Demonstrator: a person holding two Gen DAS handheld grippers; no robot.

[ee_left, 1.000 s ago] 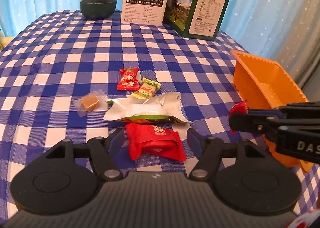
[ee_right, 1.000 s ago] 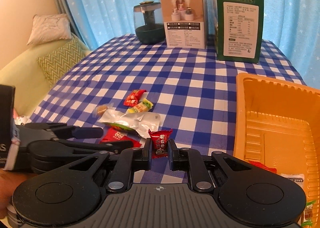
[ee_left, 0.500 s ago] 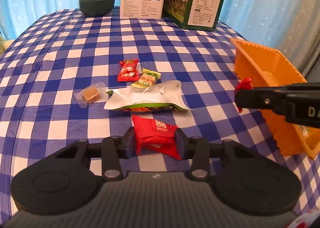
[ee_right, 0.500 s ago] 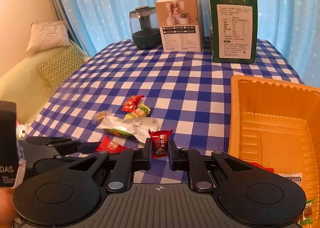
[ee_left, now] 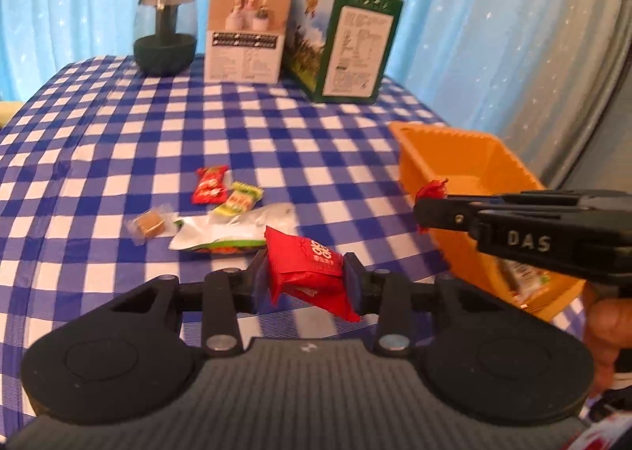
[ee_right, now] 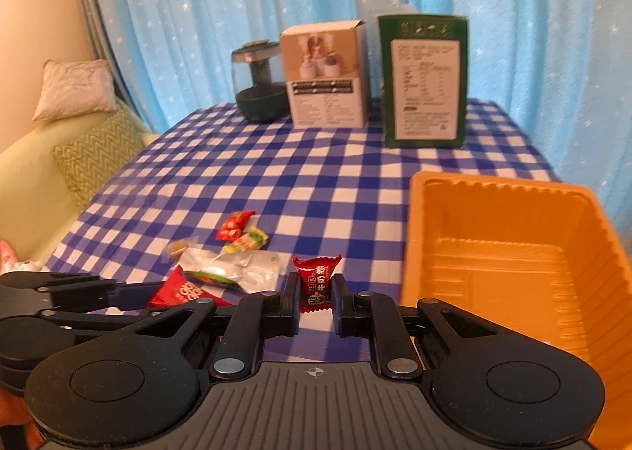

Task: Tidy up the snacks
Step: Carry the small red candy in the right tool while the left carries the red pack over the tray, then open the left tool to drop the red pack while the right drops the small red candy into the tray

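The left gripper (ee_left: 306, 278) is clamping a flat red foil snack packet (ee_left: 306, 268) by its sides, lifted off the checked bench (ee_left: 237, 126), probably for carrying to the orange plastic tray (ee_right: 513, 252). The right gripper (ee_right: 315, 302) is pinching a small dark-red wrapped candy (ee_right: 316, 282) just left of the tray. Further left of the tray, a white pouch (ee_left: 233, 230), a caramel cube (ee_left: 149, 223) and two small candies (ee_left: 225, 193) are waiting. The right gripper itself is partly crossing the left gripper's path.

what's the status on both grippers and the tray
Left gripper shut on red snack pack. Right gripper shut on small red candy. Orange tray right of both, path clear.
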